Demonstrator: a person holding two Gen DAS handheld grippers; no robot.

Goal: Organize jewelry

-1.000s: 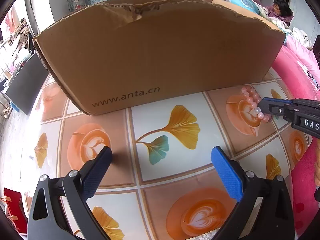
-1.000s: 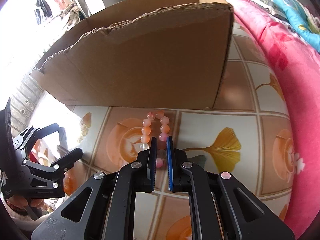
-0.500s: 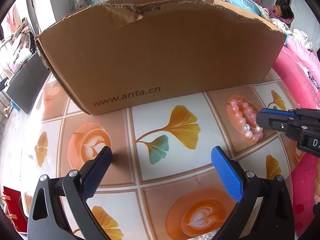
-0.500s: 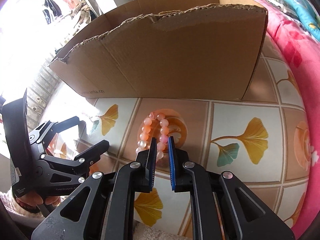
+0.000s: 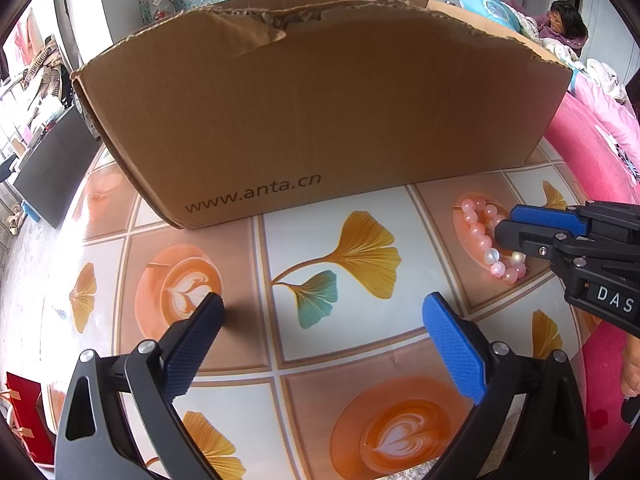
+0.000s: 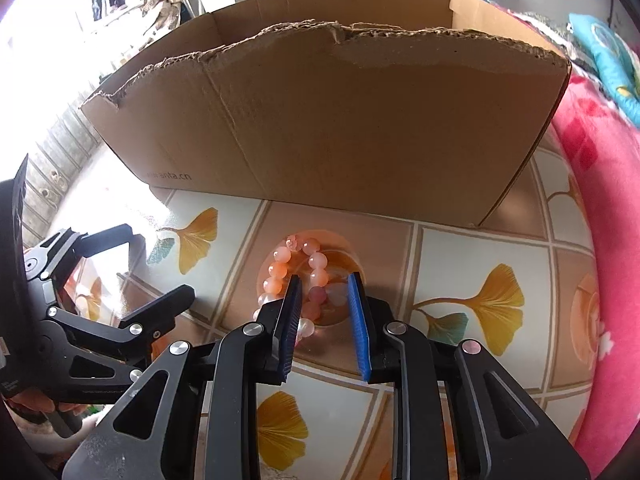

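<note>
- Nearest, in the left wrist view: left gripper [image 5: 320,322] hanging over the tabletop [image 5: 340,344] at 6 o'clock, blue pads spread wide, nothing between them, only the printed ginkgo leaf [image 5: 344,256] showing in the gap.
- Nearest, in the right wrist view: right gripper [image 6: 325,286] low at 6 o'clock, pads parted a little, having just been opening; one side of the pink bead bracelet [image 6: 298,276] lying between them, no pad visibly pressing on a bead, so released rather than clenched.
- Just beyond those tips: bracelet lying flat on a printed coffee-cup tile, loop stretching toward 12 o'clock, its far end short of the box, its near end partly hidden behind the left-hand pad.
- Seen from the left wrist camera at 3 o'clock: same bracelet [image 5: 480,236] on the tile, right gripper [image 5: 508,224] reaching in from the right edge over its near beads.
- Seen from the right wrist camera at 8 o'clock: left gripper [image 6: 164,264], well apart from the beads.
- Farther, at 12 o'clock: open cardboard box [image 5: 320,112] with torn top edge standing on the table, print "www.anta.cn" on its near wall.
- At 3 o'clock, beside the table: pink blanket [image 6: 600,184].
- Farthest, at 1 o'clock in the left wrist view: a person [image 5: 564,24] seated in the background.
</note>
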